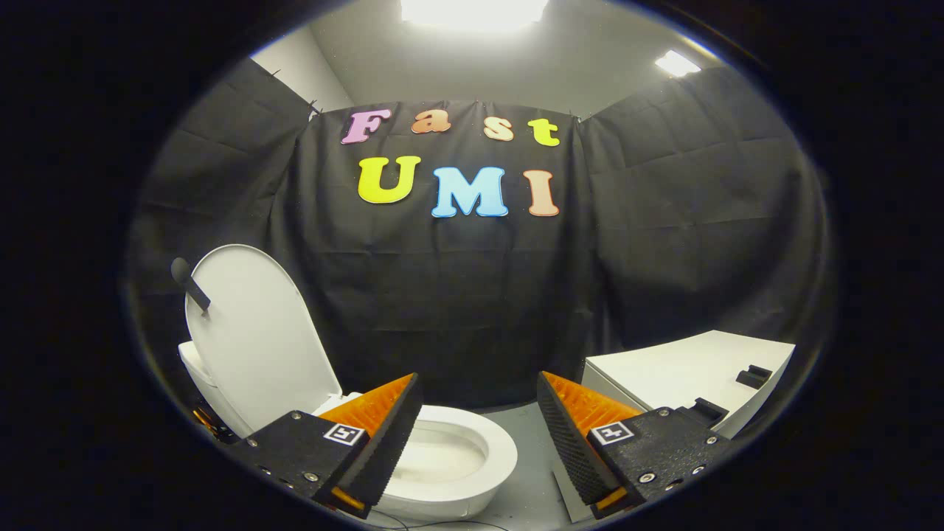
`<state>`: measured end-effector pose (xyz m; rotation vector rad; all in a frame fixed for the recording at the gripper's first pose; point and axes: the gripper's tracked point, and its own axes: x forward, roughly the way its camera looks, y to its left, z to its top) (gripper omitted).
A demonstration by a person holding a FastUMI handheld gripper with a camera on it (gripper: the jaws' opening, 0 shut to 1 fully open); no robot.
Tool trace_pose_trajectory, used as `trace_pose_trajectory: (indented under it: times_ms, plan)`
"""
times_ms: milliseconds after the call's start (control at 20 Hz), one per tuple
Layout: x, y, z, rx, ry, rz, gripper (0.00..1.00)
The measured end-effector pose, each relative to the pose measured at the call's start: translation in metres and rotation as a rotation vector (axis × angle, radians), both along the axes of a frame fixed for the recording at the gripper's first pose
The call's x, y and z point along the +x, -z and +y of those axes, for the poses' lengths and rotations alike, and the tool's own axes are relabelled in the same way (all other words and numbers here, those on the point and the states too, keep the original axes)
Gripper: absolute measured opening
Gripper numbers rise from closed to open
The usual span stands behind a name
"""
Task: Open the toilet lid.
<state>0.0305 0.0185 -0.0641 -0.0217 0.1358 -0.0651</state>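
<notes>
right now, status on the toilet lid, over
Hand-held gripper open, holding nothing. White oval toilet lid upright, bowl exposed beyond the fingers. Nothing in the way.

The toilet lid (254, 332) is white and round at the top. It stands up, open, leaning back a little against the tank. A small dark handle sticks out near its top edge, at about 10 o'clock. Below it, at about 5 o'clock, sits the white toilet (472, 453) with its bowl open.
</notes>
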Motion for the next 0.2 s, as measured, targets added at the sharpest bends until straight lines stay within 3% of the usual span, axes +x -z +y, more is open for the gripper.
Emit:
trace_pose_trajectory:
  times_ms: [200]
  plan:
    - [-0.0003,0.0053,-0.0008,0.013,0.001,0.017,0.95]
